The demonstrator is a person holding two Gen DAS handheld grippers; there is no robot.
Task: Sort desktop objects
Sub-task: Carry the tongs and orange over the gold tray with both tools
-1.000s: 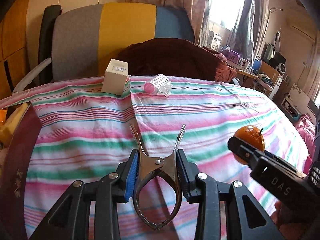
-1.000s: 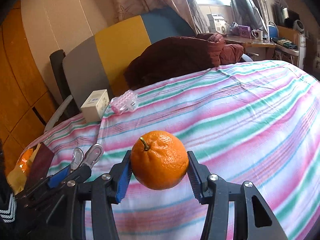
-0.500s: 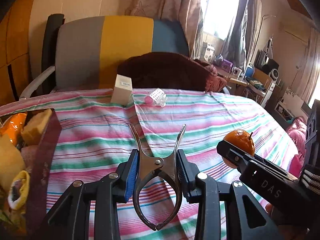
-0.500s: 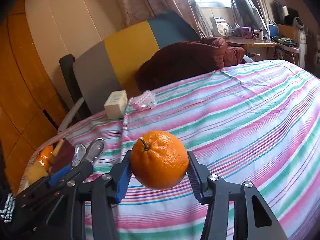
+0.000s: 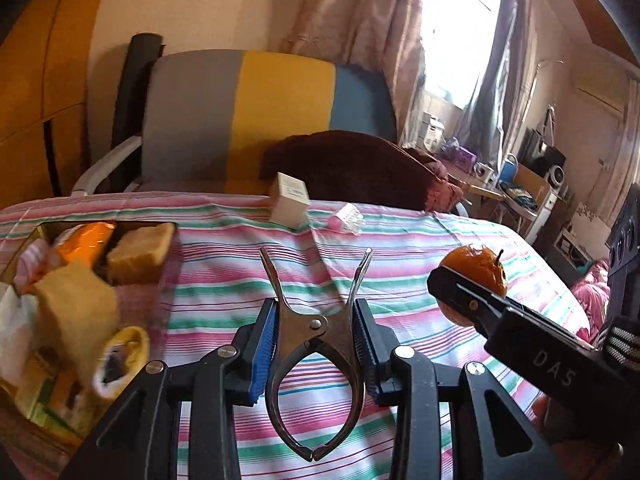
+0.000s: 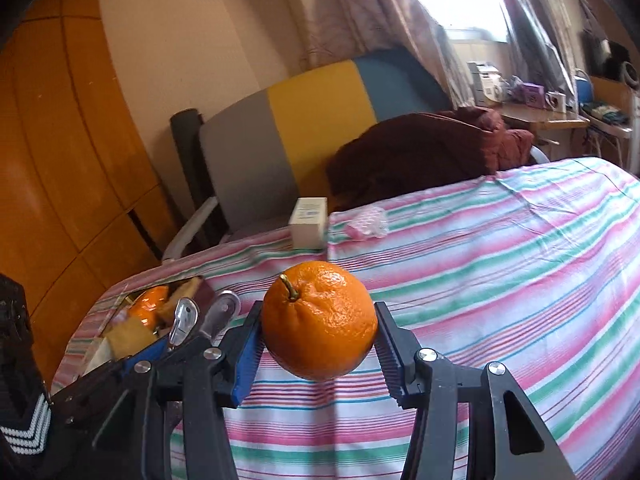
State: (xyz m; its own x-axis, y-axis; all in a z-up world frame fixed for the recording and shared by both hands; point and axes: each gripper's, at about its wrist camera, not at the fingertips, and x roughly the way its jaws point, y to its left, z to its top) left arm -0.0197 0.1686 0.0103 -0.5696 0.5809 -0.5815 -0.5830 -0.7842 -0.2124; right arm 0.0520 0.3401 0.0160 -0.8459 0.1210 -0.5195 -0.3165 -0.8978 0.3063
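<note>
Above the striped tablecloth (image 5: 420,240), the left gripper (image 5: 316,344) clamps empty, splayed metal tongs (image 5: 316,344) while the right gripper (image 6: 318,344) pinches an orange (image 6: 319,320); both should be lowered gently into the nearby box (image 5: 132,276).

We note on both grippers black angular frames, silver screw heads, blue ribbed finger pads (image 5: 262,350); the right gripper (image 5: 472,304) bears "DAS" lettering; a black-and-white striped cuff (image 6: 24,432) shows.

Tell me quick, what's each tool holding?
Left tool: closed on the metal clip.
Right tool: closed on the orange.
</note>
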